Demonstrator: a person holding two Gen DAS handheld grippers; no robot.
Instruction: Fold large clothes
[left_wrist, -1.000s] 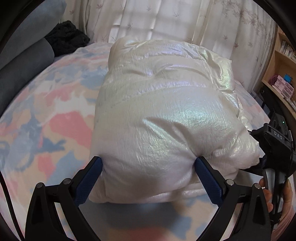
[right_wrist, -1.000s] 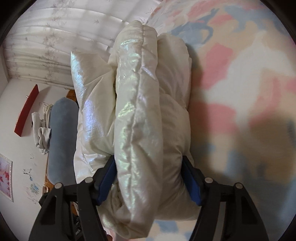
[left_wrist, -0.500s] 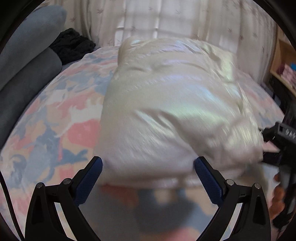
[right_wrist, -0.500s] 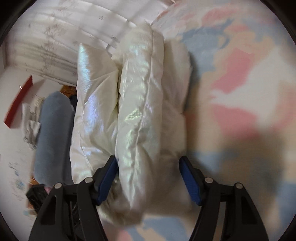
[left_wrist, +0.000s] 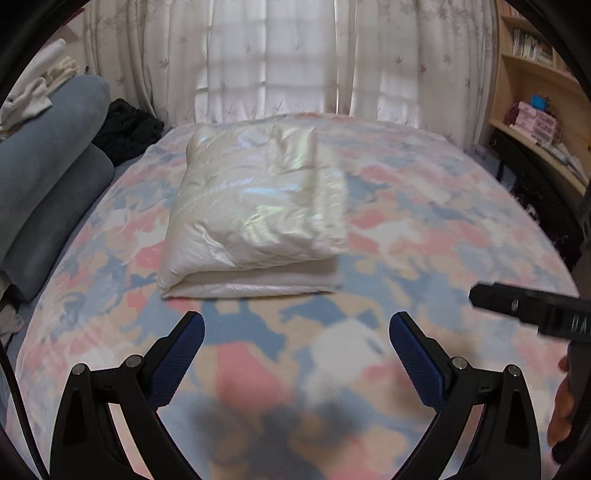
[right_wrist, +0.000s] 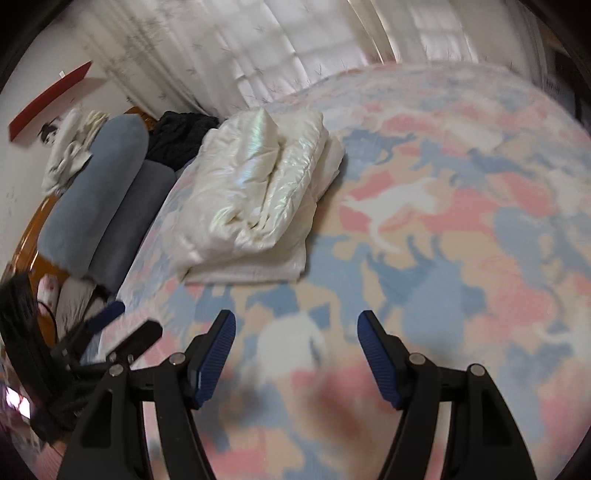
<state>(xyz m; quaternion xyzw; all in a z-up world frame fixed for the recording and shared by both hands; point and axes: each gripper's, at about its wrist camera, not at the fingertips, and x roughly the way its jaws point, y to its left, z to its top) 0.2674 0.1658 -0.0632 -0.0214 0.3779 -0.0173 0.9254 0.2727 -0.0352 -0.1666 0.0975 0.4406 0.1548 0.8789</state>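
Sheer curtains (left_wrist: 280, 62) are seen behind a bed (left_wrist: 424, 236) covered in a pink, blue and cream patterned spread. One pearly white puffer jacket (left_wrist: 255, 218) is laid on the bed toward its far left part, already folded into a thick, layered bundle, with the fold edge turned toward the cameras. It is touched by neither claw. The left claw (left_wrist: 297, 334) is held wide apart and empty above the spread, near the jacket's front edge; the right claw (right_wrist: 296, 334) is likewise spread wide, with nothing between its pads. The folding is judged to be essentially done, and the step in hand appears to be a clean release. It is best completed by lifting both claws straight away from the bundle, so that the slippery, springy shell is not snagged and the top layer is not dragged open. Beyond the jacket, two grey-blue bolsters (right_wrist: 107, 199) are stacked along the bed's left side, one dark knitted garment (right_wrist: 181, 133) is heaped at the corner, and one bookshelf (left_wrist: 543, 92) is set at the right.
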